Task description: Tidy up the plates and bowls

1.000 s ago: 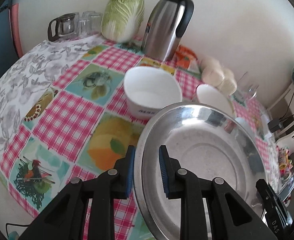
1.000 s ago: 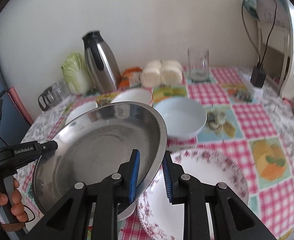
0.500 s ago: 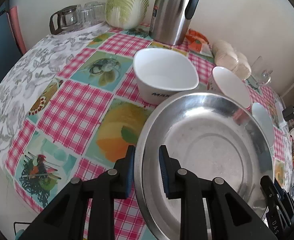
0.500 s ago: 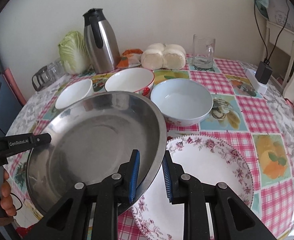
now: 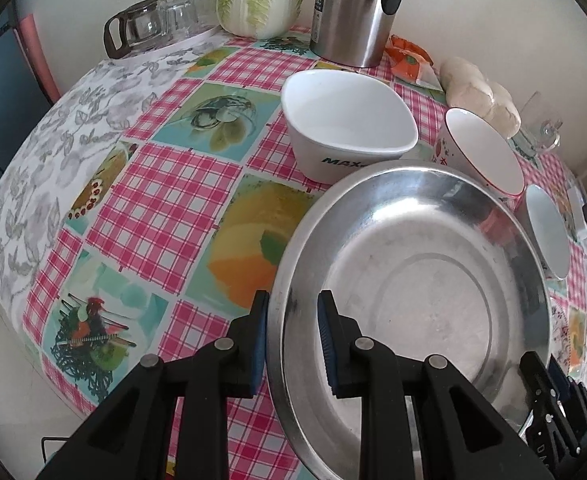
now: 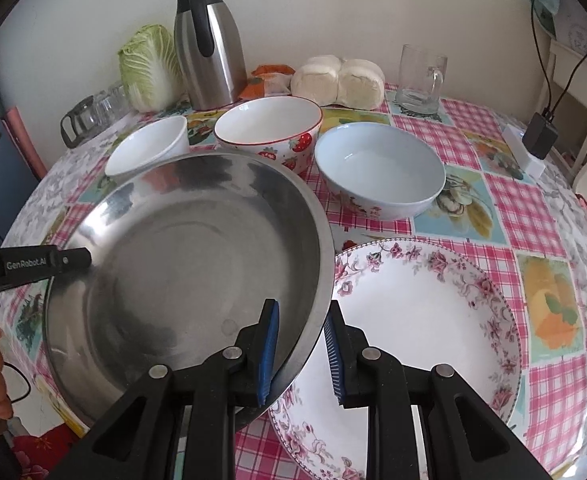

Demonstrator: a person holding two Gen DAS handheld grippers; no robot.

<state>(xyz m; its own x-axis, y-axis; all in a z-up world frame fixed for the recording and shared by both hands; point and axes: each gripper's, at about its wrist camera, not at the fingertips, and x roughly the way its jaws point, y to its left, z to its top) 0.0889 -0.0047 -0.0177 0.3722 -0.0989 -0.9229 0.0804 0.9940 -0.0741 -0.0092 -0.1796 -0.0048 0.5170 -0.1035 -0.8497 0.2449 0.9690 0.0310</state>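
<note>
A large steel plate [image 5: 413,280] [image 6: 181,272] hangs tilted just above the table, held by opposite rims. My left gripper [image 5: 293,308] is shut on its left rim, and its tip [image 6: 69,258] shows in the right wrist view. My right gripper [image 6: 301,320] is shut on the right rim. That rim overlaps the left edge of a floral plate [image 6: 421,320] lying on the cloth. Behind stand a white bowl [image 5: 349,128] [image 6: 149,144], a strawberry bowl [image 6: 269,128] [image 5: 481,152] and a pale blue bowl [image 6: 377,172].
At the back by the wall are a steel thermos [image 6: 209,44], a cabbage [image 6: 149,64], a glass pot with glasses [image 5: 153,24], buns [image 6: 337,78] and a glass mug [image 6: 419,80]. A charger and a white chair [image 6: 573,100] stand at the right. The table edge is near at the left.
Both grippers have sunk and tipped further down with the steel plate, which now lies closer to the table and the floral plate. The bowls have not moved.
</note>
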